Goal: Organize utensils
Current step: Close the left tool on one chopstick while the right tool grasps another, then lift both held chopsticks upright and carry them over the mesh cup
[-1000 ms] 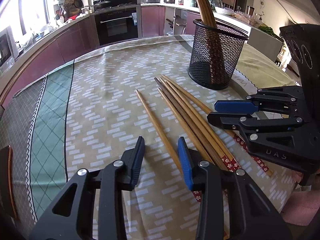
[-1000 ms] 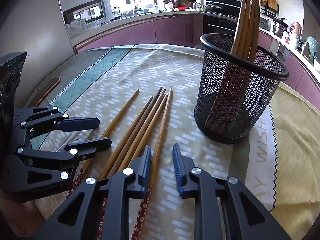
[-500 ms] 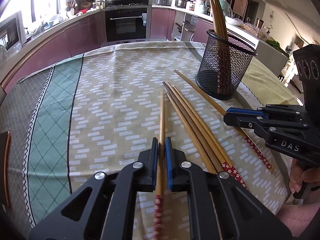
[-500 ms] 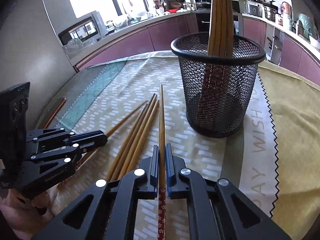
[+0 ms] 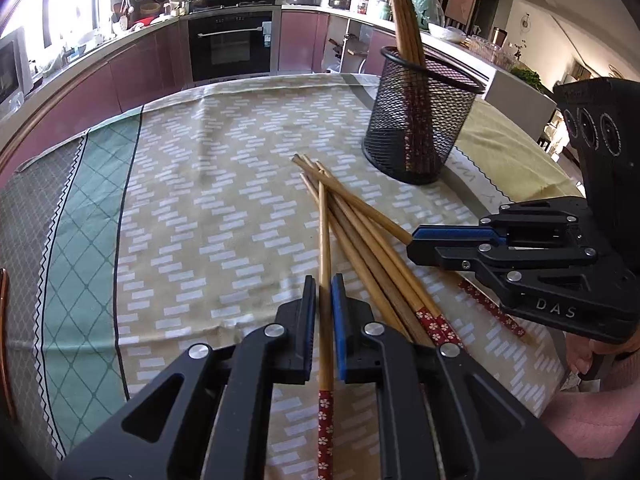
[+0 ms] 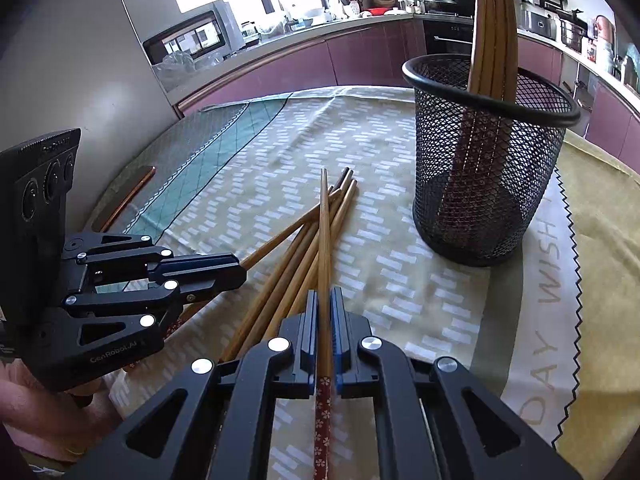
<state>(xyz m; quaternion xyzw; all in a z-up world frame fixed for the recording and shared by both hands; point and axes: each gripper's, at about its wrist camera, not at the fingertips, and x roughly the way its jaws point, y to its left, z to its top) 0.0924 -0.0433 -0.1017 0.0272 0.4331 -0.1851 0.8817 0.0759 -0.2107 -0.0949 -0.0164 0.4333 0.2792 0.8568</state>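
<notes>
My left gripper is shut on a bamboo chopstick with a red flowered end, held just above the cloth. My right gripper is shut on another such chopstick. Several loose chopsticks lie in a pile on the tablecloth between the grippers; the pile also shows in the right wrist view. A black mesh holder stands upright beyond the pile with several chopsticks in it; it also shows in the right wrist view. The right gripper shows at the right of the left wrist view.
A patterned beige and green tablecloth covers the round table. A yellow cloth lies under the holder's right side. Kitchen counters and an oven stand beyond the table's far edge.
Both grippers, shut on their chopsticks since half a second ago, have lifted and shifted them slightly. One second ago both were open over the pile.
</notes>
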